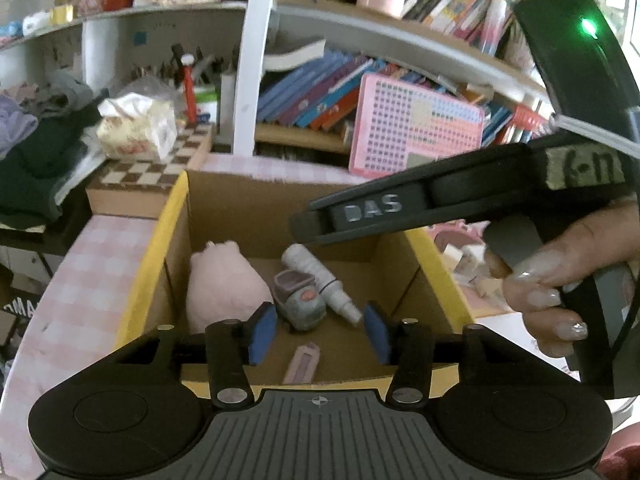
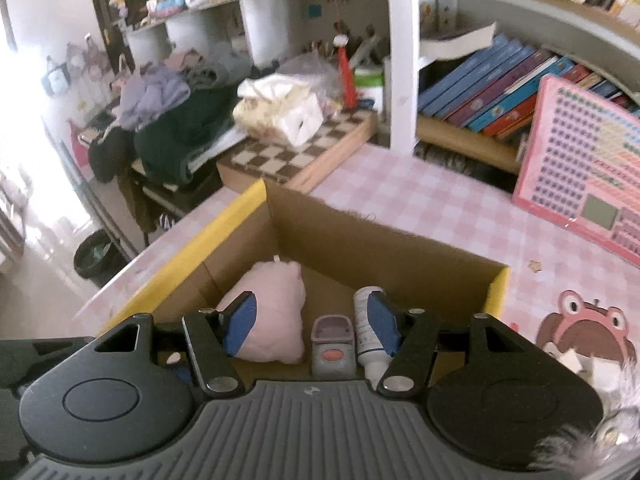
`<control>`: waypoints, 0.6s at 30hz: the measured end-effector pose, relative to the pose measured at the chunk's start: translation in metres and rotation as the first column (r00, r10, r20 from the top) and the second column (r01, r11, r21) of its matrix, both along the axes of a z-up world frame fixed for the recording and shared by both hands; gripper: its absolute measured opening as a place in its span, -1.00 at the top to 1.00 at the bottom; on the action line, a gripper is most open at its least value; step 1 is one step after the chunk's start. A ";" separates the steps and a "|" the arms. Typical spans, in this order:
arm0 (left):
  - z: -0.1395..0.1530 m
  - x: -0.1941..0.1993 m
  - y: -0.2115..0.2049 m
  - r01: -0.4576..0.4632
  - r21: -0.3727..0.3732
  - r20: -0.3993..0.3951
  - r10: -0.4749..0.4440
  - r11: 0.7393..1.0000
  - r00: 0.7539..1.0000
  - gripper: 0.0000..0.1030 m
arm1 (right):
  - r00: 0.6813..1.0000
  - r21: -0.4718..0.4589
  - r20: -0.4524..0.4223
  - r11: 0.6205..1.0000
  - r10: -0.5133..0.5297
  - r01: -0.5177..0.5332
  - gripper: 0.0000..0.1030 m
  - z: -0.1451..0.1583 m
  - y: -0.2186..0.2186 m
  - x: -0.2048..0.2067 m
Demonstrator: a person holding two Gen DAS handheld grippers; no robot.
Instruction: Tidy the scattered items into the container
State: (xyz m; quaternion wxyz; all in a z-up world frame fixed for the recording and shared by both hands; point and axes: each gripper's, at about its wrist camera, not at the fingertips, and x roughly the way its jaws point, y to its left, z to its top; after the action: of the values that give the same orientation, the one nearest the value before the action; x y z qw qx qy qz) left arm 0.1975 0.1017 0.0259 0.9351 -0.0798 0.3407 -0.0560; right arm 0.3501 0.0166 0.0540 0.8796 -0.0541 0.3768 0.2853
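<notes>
My left fingers (image 1: pixel 318 334) and right fingers (image 2: pixel 312 326) hang released, nothing between them, both above the open brown cardboard box with yellow edges (image 2: pixel 240 216) on the pink checked surface (image 2: pixel 420 196). Directly below inside lie a soft pink plush (image 2: pixel 272 312), a hard white spray bottle (image 1: pixel 320 280) angled lengthwise, and a small grey-lilac toy (image 2: pixel 333 346)

Each wrist camera sits close above the cardboard box (image 1: pixel 176 240) on the desk (image 2: pixel 420 200), angled down along its tongs toward the bookshelf (image 2: pixel 480 80). Both views share the box interior.
</notes>
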 end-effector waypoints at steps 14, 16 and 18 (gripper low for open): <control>0.017 -0.065 0.020 -0.047 -0.011 0.087 0.047 0.999 0.995 -0.46 | 0.993 0.000 0.078 0.996 -0.092 0.092 -0.16 0.025 -0.027 -0.080; 0.016 -0.073 0.021 -0.043 -0.007 0.082 0.043 0.999 0.996 -0.53 | 0.992 -0.003 0.077 0.995 -0.102 0.102 -0.16 0.023 -0.030 -0.091; 0.015 -0.081 0.022 -0.038 0.000 0.074 0.038 0.999 0.997 -0.56 | 0.991 -0.007 0.072 0.994 -0.111 0.112 -0.16 0.020 -0.032 -0.102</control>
State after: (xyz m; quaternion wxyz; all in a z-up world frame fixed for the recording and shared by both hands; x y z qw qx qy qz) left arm 0.1163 0.1239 0.0409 0.9480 -0.0835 0.3043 -0.0410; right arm 0.2482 -0.0156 0.0744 0.9067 -0.0479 0.3492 0.2315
